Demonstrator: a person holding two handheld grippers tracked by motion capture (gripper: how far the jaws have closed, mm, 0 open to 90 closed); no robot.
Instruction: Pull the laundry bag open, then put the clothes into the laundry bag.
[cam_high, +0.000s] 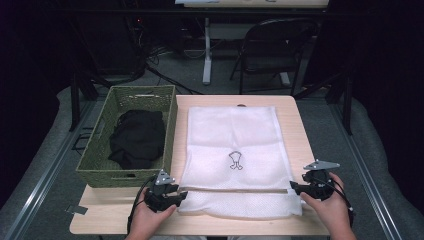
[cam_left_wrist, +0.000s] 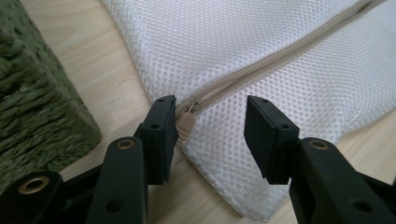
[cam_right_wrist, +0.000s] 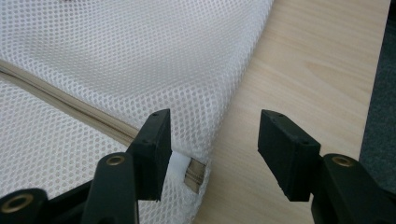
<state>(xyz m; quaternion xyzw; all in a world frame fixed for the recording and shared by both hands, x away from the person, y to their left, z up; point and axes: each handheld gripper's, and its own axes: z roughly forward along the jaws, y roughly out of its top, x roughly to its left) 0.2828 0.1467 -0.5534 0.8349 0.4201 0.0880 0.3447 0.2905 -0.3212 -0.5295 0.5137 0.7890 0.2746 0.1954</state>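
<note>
I am holding two black two-jaw grippers at the near end of a white mesh laundry bag (cam_high: 231, 145) that is lying flat on the pale wooden table (cam_high: 300, 125), its long axis running away from me and its beige zipper (cam_left_wrist: 280, 53) crossing the near end from side to side. My left gripper (cam_high: 167, 192) is standing released, jaws spread, and the beige zipper pull (cam_left_wrist: 186, 125) is sitting just inside its left jaw at the bag's near left corner, so this hand is clearly the nearer one to the pull. My right gripper (cam_high: 312, 186) is likewise standing released at the bag's near right corner, where the zipper's far end (cam_right_wrist: 194, 171) is lying beside its left jaw, the right jaw hanging over bare wood. I am judging that the coming move turns on this line: the zipper track is stretching from one gripper to the other, closed as far as I can tell. The green woven basket (cam_high: 95, 165) beside the bag, on my left, is holding a crumpled black garment (cam_high: 137, 137).
</note>
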